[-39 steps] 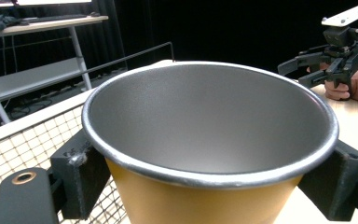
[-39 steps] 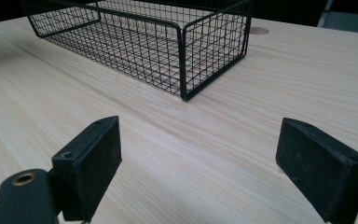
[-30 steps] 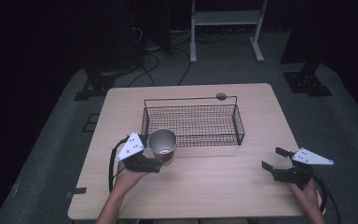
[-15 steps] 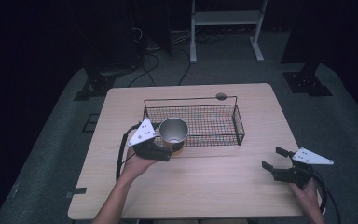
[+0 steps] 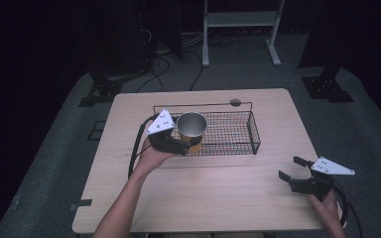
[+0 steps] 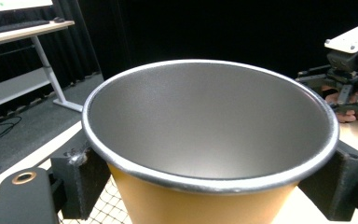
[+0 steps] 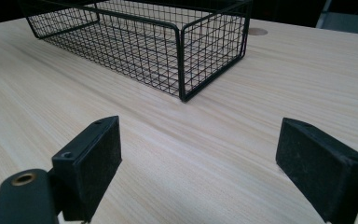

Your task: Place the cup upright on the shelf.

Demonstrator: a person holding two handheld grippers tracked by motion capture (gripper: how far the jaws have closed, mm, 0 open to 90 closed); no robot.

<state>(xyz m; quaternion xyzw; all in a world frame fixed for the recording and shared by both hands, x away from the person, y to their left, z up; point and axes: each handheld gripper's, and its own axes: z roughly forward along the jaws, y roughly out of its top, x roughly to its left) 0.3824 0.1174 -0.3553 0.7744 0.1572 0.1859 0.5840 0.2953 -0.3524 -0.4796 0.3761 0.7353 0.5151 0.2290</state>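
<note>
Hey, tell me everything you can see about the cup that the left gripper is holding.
The cup is a tapered tumbler, wider at the mouth than lower down, with a yellow-orange outside, a dull grey metal-looking inside and a rolled silvery rim. It looks empty. It stands roughly upright, mouth up, clamped from both sides just under the rim by the black fingers of the left gripper. From the high view it sits over the left end of the black wire basket; whether it touches the basket can't be told.
</note>
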